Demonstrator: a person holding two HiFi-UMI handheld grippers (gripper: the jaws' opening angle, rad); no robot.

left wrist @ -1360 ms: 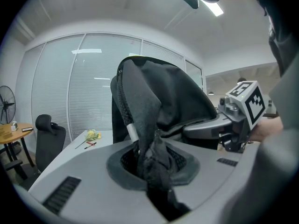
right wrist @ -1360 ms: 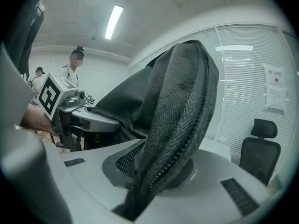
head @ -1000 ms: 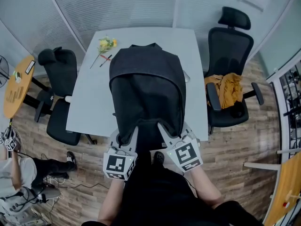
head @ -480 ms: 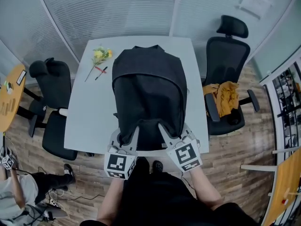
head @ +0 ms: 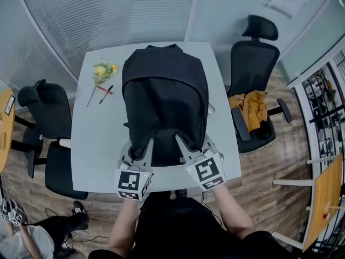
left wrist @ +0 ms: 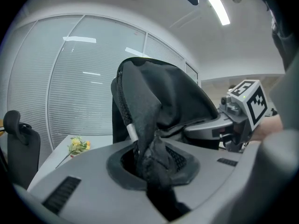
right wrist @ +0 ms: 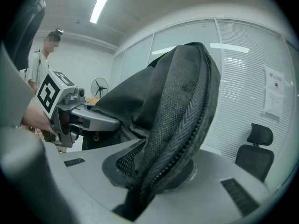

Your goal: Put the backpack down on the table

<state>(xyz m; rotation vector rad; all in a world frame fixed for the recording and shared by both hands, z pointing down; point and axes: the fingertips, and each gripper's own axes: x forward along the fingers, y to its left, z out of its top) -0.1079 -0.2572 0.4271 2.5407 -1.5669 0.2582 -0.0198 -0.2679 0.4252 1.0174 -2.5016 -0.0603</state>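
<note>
You're holding the black backpack (head: 164,99) over the white table (head: 97,144), its lower end twd you; can't tell if it's resting on the top. L gripper (head: 141,147) is clamping a bunched fold of its fabric, and R gripper (head: 183,144) is pinching a mesh-lined edge. Yellow flowers (head: 101,70) & a pen (head: 106,94) are lying on the table left of the bag, apart from it. A mustard cloth (head: 249,108) is sitting on the office chair (head: 253,53) at right.

A black backpack (head: 164,96) sits over the white table (head: 99,139), the left gripper (head: 142,151) and right gripper (head: 183,145) at its six o'clock edge, a yellow flower (head: 101,70) at ten o'clock.
</note>
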